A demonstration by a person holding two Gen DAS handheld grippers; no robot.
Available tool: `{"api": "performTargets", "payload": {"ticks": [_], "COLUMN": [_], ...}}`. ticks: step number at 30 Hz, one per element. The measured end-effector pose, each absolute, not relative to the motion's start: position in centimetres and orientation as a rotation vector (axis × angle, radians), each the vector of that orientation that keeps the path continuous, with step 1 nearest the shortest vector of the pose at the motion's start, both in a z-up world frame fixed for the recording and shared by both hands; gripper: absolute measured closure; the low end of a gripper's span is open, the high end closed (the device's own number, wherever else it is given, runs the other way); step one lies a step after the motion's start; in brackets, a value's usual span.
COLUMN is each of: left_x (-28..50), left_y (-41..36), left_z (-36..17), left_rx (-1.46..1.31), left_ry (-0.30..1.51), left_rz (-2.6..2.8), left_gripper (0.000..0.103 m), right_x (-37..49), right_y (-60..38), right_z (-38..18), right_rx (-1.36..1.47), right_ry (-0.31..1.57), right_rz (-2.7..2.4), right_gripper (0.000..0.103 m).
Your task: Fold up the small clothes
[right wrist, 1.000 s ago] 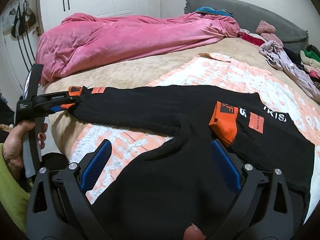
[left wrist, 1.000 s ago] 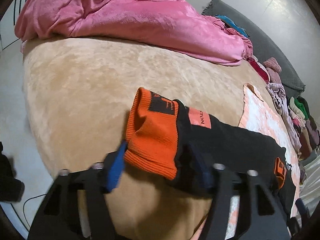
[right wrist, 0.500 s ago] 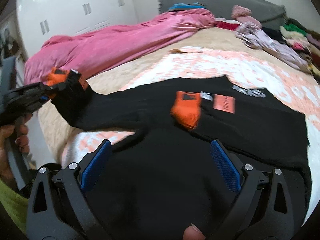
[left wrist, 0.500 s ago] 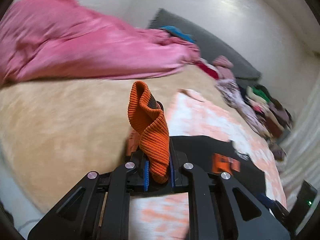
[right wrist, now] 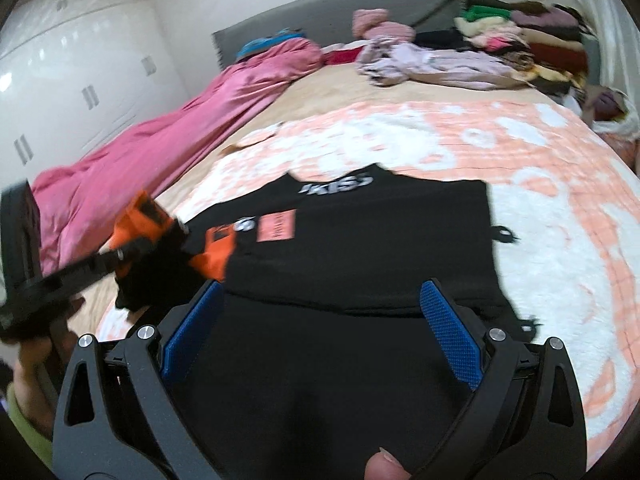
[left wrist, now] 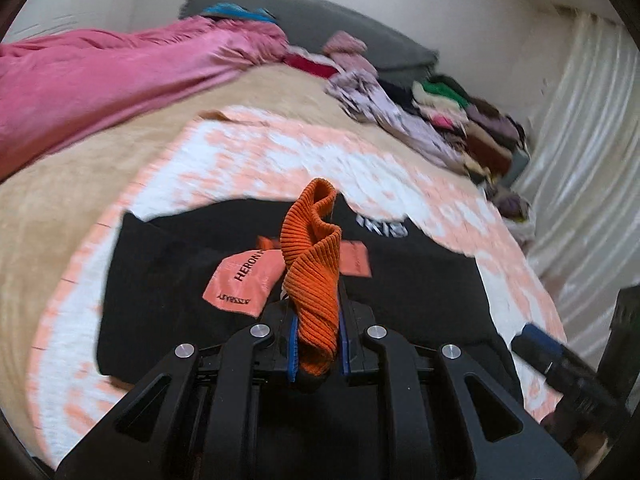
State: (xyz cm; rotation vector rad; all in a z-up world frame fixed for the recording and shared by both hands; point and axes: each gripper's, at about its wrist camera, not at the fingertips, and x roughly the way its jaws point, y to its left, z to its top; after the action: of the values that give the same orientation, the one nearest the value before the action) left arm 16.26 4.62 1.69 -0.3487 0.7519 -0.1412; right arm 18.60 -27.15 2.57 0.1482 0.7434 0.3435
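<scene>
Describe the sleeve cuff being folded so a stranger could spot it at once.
Find the peach-and-white blanket on the bed, then the black sweater spread on it. The orange ribbed cuff stands pinched in the left claw; the other orange cuff lies flat.

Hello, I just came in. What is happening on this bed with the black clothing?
A person is folding a black sweatshirt that lies on a peach and white blanket on the bed. The left gripper is shut on the orange cuff of one sleeve and holds it above the body of the garment, as if to fold the sleeve across. The other orange cuff already lies on the chest. The right gripper is open, with the lower part of the sweatshirt between its fingers, holding nothing.
</scene>
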Motion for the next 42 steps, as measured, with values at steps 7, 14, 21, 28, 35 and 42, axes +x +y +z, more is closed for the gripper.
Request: {"api": "performTargets", "payload": {"ticks": [7,14,21,28,35,42], "left_x": [17.3,15.5,15.9,15.4,15.4,15.6], "left_y": [0.5,2.2,7.7,12.0,14.1,15.5], "left_z": [-0.8,-0.6,1.3,1.5,0.9,0.4], "left_rx": [-0.304,-0.323,-0.272,-0.301,-0.313,-0.341], "left_ry": [0.832,0.795,0.704,0.679,0.683,0.69], "left_rz": [-0.293,-0.33,-0.092,-0.025,-0.004,0.022], "left_gripper": [0.074,0.064,0.056,0.053,0.049,0.049], "right_x": [19.7,20.2,20.4,20.9,21.3,21.8], "right_y": [-29.6,-28.1,-21.2,-15.9,-14.2,-15.0], "right_z": [2.2,1.1,-1.9,-4.0,-2.8,3.2], "right_rx": [0.209,0.194,0.124,0.125,0.122,0.006], "right_ry": [0.754,0.79,0.911,0.97,0.935,0.773], "right_rz": [0.287,0.308,0.453,0.505,0.547,0.581], "right_gripper": [0.01,0.01,0.018,0.036,0.093,0.097]}}
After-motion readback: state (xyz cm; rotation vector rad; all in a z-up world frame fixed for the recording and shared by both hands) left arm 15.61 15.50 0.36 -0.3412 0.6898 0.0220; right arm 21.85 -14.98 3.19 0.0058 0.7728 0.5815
